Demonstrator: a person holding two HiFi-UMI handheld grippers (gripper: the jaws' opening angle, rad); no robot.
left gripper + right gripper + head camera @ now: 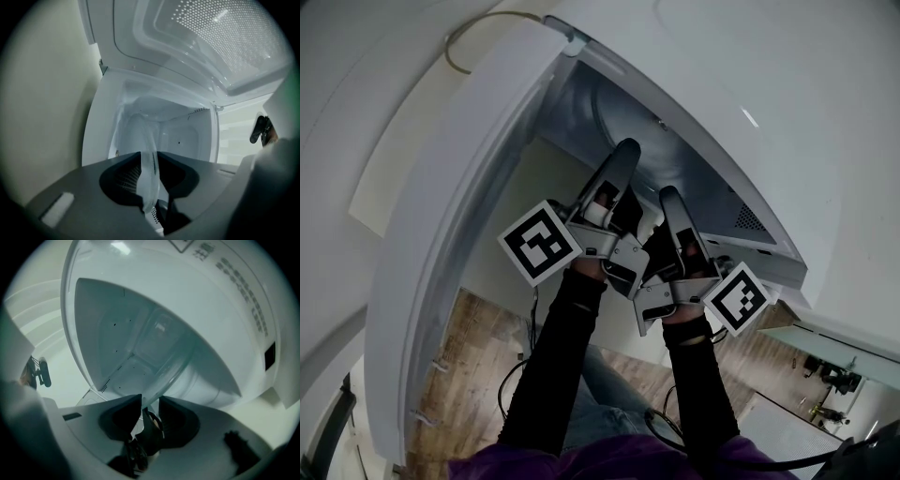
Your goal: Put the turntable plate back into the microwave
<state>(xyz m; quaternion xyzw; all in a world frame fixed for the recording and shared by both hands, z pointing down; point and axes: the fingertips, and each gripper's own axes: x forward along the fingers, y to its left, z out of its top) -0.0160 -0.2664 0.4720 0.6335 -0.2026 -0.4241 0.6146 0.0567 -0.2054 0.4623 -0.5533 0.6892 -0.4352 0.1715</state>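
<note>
The clear glass turntable plate (146,140) stands on edge between both grippers, its far part inside the open white microwave (609,112). In the left gripper view my left gripper (150,154) is shut on the plate's near rim. In the right gripper view the plate (161,333) spreads across the cavity (117,333), and my right gripper (150,398) is shut on its rim. From the head view, the left gripper (623,155) and right gripper (670,197) reach side by side into the cavity mouth; the glass itself hardly shows there.
The microwave door (459,216) hangs open at the left, its perforated window (215,37) overhead in the left gripper view. Wooden floor (478,337) with cables lies below. A small dark object (260,129) sits beyond the cavity's right side.
</note>
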